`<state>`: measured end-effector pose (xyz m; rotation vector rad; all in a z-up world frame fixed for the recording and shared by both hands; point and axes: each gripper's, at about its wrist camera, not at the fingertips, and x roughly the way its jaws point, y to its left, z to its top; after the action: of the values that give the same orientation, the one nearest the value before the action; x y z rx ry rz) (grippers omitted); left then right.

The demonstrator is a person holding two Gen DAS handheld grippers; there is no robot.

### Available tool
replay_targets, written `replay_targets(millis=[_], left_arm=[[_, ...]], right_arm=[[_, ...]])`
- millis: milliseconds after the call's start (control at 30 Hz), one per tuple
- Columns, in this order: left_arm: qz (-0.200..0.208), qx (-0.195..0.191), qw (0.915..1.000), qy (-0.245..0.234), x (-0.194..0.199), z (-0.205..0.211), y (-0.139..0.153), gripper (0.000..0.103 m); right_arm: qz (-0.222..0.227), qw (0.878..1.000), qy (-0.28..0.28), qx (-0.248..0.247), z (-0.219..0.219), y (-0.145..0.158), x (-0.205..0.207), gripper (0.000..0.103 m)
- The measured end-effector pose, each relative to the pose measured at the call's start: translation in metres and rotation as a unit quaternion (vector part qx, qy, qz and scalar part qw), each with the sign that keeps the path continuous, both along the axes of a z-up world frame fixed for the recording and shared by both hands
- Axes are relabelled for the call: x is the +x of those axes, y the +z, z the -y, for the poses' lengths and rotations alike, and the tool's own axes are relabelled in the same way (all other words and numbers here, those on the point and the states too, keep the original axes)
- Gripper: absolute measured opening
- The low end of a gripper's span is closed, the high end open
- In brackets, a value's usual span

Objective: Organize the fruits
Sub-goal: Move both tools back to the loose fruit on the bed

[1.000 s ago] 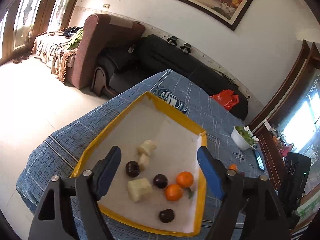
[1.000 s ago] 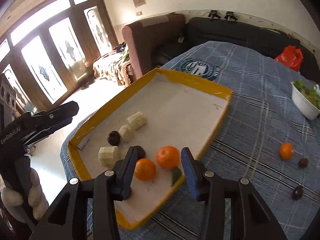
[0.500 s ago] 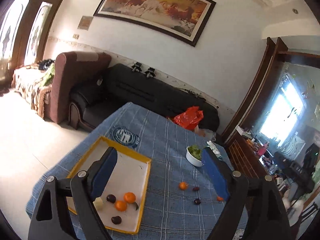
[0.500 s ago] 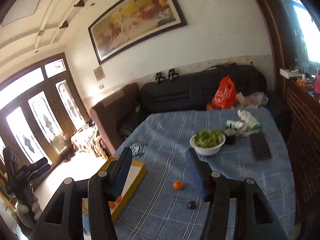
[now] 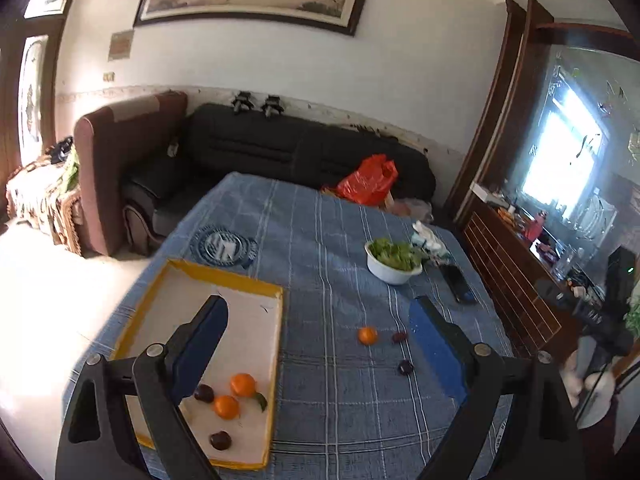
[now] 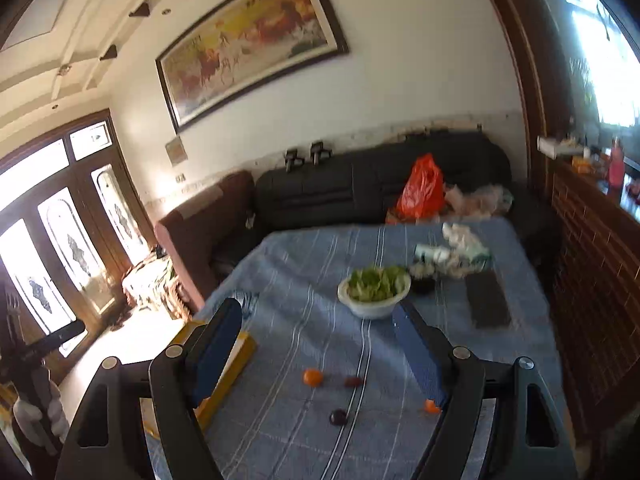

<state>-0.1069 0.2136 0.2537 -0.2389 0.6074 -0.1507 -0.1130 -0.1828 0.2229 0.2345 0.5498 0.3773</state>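
A yellow-rimmed tray (image 5: 236, 282) lies on the blue checked tablecloth at the left; it also shows in the right wrist view (image 6: 244, 354). In it lie two oranges (image 5: 242, 384) and two dark plums (image 5: 220, 440). Loose on the cloth are an orange (image 5: 367, 335) (image 6: 312, 377), two dark plums (image 5: 405, 367) (image 6: 338, 417) and, in the right wrist view, a second orange (image 6: 431, 407). My left gripper (image 5: 318, 320) is open and empty, high above the table. My right gripper (image 6: 318, 326) is open and empty, also high, facing the loose fruit.
A white bowl of greens (image 5: 393, 261) (image 6: 374, 291), a phone (image 5: 458, 283), a dark flat object (image 6: 487, 300) and crumpled wrappers (image 6: 456, 254) lie at the table's far side. A black sofa (image 5: 304, 148) with a red bag (image 5: 368, 180) stands behind. A wooden cabinet (image 5: 516, 280) is at the right.
Both grippers have risen and pulled back from close over the tray to a high, wide view of the table. Both turned right toward the loose fruit. The right gripper opened wider.
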Motion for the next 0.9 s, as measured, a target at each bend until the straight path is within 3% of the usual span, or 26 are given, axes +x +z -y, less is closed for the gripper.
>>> replay_targets(millis=[100, 167, 233, 300, 500, 900], left_arm=[[-0.037, -0.013, 0.9989, -0.023, 0.03, 0.022, -0.04, 0.091], [-0.056, -0.015, 0.9975, -0.041, 0.047, 0.039, -0.066, 0.083], [-0.076, -0.011, 0.9955, -0.055, 0.068, 0.057, -0.089, 0.07], [-0.093, 0.0, 0.9942, -0.054, 0.086, 0.069, -0.112, 0.065], [-0.142, -0.008, 0.9887, -0.048, 0.132, 0.088, -0.163, 0.064], [-0.195, -0.017, 0.9797, -0.043, 0.184, 0.112, -0.221, 0.064]], right_arm=[[-0.079, 0.997, 0.016, 0.001, -0.015, -0.085, 0.025, 0.077], [-0.118, 0.993, 0.018, -0.005, -0.018, -0.135, 0.04, 0.073], [-0.142, 0.99, 0.024, -0.002, -0.021, -0.166, 0.05, 0.072], [-0.153, 0.988, 0.024, -0.018, -0.029, -0.188, 0.059, 0.072], [-0.158, 0.985, 0.034, -0.054, -0.04, -0.217, 0.076, 0.072], [-0.156, 0.982, 0.072, -0.073, -0.053, -0.238, 0.087, 0.073]])
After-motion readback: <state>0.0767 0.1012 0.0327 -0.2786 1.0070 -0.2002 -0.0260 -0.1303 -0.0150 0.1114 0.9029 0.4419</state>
